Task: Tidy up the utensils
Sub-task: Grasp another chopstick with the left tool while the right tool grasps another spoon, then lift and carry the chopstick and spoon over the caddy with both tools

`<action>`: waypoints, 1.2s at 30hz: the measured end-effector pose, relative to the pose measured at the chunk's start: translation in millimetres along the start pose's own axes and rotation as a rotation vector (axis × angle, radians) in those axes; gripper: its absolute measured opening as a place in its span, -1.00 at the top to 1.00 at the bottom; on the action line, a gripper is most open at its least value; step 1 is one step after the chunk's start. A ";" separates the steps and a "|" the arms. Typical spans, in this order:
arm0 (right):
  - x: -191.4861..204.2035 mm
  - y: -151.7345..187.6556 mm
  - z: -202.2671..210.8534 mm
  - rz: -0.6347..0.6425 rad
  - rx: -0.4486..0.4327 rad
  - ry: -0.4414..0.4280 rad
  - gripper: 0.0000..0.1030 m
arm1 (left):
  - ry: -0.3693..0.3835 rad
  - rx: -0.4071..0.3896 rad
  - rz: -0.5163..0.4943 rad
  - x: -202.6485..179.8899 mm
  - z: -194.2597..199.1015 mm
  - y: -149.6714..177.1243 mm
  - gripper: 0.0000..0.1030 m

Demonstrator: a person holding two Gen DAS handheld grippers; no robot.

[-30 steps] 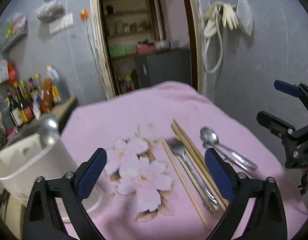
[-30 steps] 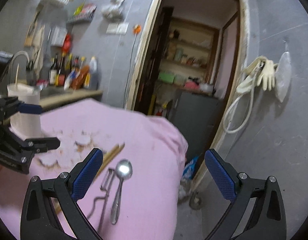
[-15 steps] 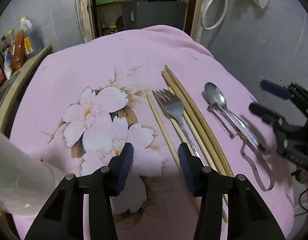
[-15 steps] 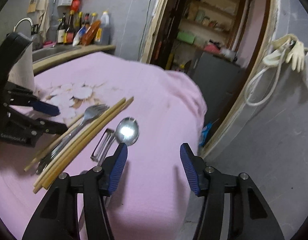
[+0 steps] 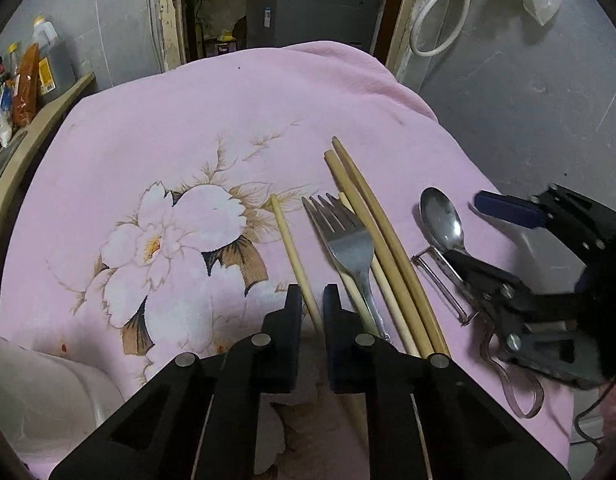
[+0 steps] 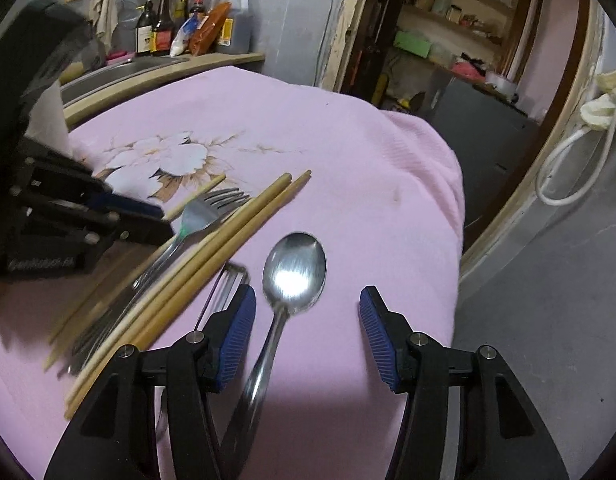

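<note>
Utensils lie side by side on the pink flowered cloth [image 5: 211, 120]. My left gripper [image 5: 312, 300] has closed on a thin pale chopstick [image 5: 292, 252], pinching it near its middle. Right of it lie a steel fork [image 5: 348, 240], several more chopsticks [image 5: 384, 236], a steel spoon [image 5: 442, 218] and a metal peeler [image 5: 444, 280]. My right gripper [image 6: 305, 306] is open and straddles the spoon [image 6: 293, 276] at its neck, low over the cloth. The peeler [image 6: 221, 288] lies just left of its left finger.
A white utensil holder [image 5: 39, 392] stands at the table's near left corner. A counter with bottles [image 6: 191, 24] and a sink runs along the left. The table's right edge drops to the floor by a doorway [image 6: 448, 40]. A hose and gloves hang on the wall.
Both grippers came down to the table. My left gripper narrowed from wide open to closed on the thin chopstick. My right gripper narrowed and moved over the spoon.
</note>
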State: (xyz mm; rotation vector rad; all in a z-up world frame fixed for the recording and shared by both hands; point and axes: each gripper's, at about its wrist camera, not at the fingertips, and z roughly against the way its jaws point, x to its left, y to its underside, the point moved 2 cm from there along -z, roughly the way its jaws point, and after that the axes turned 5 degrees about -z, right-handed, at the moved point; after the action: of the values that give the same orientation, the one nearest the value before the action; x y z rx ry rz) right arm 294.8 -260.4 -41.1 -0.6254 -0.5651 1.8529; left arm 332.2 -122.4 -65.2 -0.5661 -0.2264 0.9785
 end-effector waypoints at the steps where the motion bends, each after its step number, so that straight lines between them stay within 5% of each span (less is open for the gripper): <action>1: -1.2 -2.2 -3.1 -0.011 0.009 -0.007 0.00 | 0.002 0.001 0.001 0.2 0.3 -0.3 0.83; 7: -10.7 -13.2 -19.3 -0.078 0.066 -0.066 -0.01 | -0.016 0.000 -0.019 -3.6 -1.1 -1.5 0.83; 13: -2.9 -14.1 -18.3 -0.076 0.074 -0.065 0.36 | -0.003 -0.009 0.000 -1.9 -0.3 -0.1 0.85; 20: 1.1 -12.9 -12.5 -0.072 0.052 -0.043 0.38 | 0.016 -0.032 0.059 1.3 5.9 4.9 0.94; 26: 11.9 -4.9 26.2 -0.018 -0.127 0.036 0.38 | 0.053 -0.105 0.109 3.2 31.6 19.0 0.95; 36: 41.4 11.6 90.8 0.033 -0.479 0.225 0.38 | -0.014 -0.493 0.063 -18.0 110.6 39.3 0.95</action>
State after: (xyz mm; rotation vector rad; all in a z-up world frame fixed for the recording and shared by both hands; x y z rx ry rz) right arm 214.6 -233.8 13.2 -1.1495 -0.8587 1.6525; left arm 246.9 -81.8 6.7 -1.0209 -0.4705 0.9909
